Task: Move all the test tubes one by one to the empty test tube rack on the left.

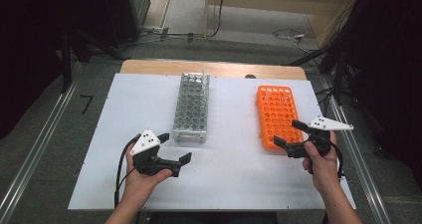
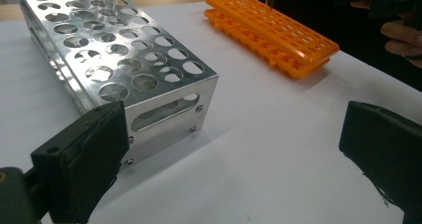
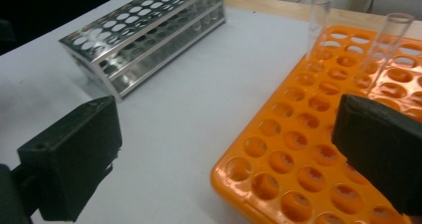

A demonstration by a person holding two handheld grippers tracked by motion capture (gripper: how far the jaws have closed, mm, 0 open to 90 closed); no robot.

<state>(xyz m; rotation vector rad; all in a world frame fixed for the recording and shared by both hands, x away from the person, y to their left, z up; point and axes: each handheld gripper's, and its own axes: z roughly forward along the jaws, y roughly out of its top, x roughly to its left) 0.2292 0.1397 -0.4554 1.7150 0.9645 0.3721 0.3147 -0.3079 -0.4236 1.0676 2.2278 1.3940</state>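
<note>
I see the orange rack lying flat on the right half of the white board, and my right gripper sits at its near end with the jaws spread wide and nothing between them. In the right gripper view the orange rack runs away from that gripper, one jaw over its near holes and the other out over bare board, and two clear glass tubes stand upright in holes toward the far end. To the left, well apart from it, I see the metal rack lying lengthwise down the middle of the board; in the left gripper view its near corner is just beside one jaw. My left gripper rests in the person's hand near that rack's near end, jaws wide apart and empty, over the board. Beyond the board a strip of wooden tabletop shows at the far edge.
</note>
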